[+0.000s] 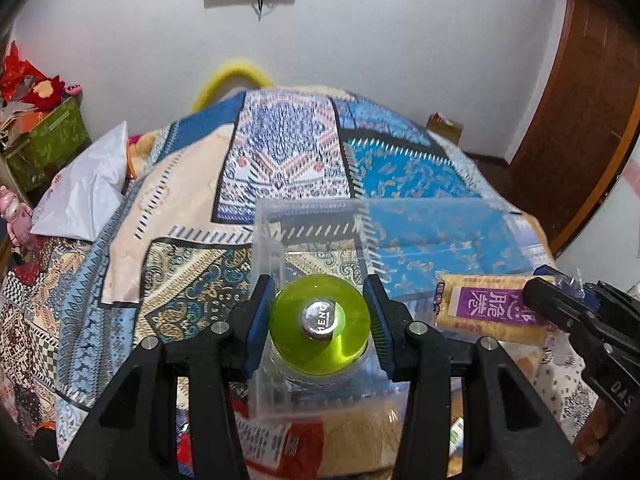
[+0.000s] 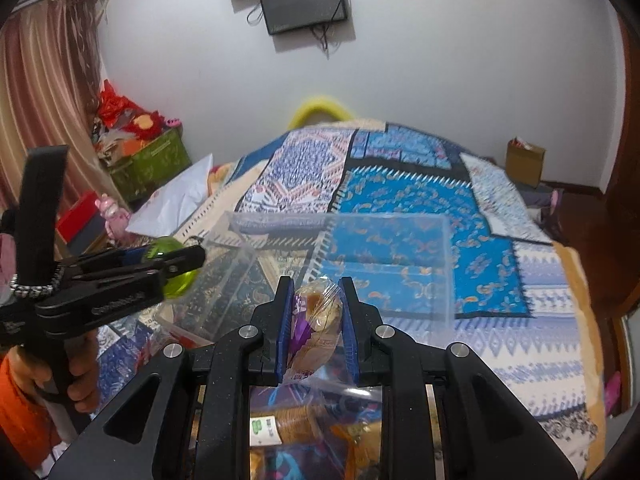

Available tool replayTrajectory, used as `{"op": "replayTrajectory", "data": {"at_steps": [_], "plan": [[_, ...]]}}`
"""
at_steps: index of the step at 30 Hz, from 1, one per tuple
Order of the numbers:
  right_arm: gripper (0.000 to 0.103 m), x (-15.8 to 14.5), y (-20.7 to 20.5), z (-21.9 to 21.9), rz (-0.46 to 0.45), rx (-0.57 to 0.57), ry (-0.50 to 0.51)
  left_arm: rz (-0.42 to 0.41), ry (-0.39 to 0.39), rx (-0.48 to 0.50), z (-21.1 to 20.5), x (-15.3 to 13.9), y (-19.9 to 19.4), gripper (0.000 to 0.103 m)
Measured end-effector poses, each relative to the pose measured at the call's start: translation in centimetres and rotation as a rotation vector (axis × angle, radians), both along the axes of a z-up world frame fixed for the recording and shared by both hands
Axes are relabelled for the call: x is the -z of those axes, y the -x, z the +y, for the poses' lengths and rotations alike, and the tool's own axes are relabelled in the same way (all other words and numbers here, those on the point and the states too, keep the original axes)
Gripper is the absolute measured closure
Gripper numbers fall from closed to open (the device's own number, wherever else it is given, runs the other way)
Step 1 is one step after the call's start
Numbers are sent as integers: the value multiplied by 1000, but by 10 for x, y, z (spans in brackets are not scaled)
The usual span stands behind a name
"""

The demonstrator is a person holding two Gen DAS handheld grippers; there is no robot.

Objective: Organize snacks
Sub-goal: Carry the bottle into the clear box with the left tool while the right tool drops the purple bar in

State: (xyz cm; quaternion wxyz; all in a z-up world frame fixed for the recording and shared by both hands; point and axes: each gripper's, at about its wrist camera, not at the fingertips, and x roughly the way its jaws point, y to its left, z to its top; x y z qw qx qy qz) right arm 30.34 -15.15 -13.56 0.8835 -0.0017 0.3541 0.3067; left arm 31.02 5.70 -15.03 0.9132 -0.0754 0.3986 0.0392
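Snacks here are two: a jar with a green dome lid (image 1: 320,322) on the left and a purple-labelled cracker pack (image 2: 316,320) on the right, both held up over the patterned bed cover (image 1: 192,208) at its near edge. The left gripper (image 1: 318,320) has its blue pads pressed against the lid's sides, so the jar hangs from the lid alone. It sits right at the near left corner of the clear plastic bin (image 1: 384,236), which rests on the cover. I judge the step in hand to be lowering both items into that bin. For the jar, keep it upright and bring it straight down inside the wall; a smooth rounded lid could slip if tilted. The right gripper (image 2: 316,320) pinches the cracker pack across its middle, wrapper crinkled between the fingers. It hangs just short of the bin's near wall, so it should travel forward over the rim before release. More packets (image 2: 296,424) lie below, at the cover's near edge.
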Motion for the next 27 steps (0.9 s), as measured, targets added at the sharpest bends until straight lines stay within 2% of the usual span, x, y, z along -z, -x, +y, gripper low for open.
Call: {"op": "replayTrajectory", "data": {"at_steps": [9,13,18,22,25,27], "plan": [[83,18,-18,-2,49,-1,33,89,8,30,-8,29,-24,58],[81,21,-22,-6,58,20,53,69,-34,13,-10,26,-25,58],[78,24,-25,-11,63,54,87,53,-44,15,-10,16,-21,58],[63,26,-24,-9,54,82,159,45,-19,11,-5,6,-12,58],[57,19,-17,-12,29,88,165,29,-8,7,0,-3,-2,51],[47,11,-9,-15,3,97,161,12,-11,-1,3,-11,8,48]]}}
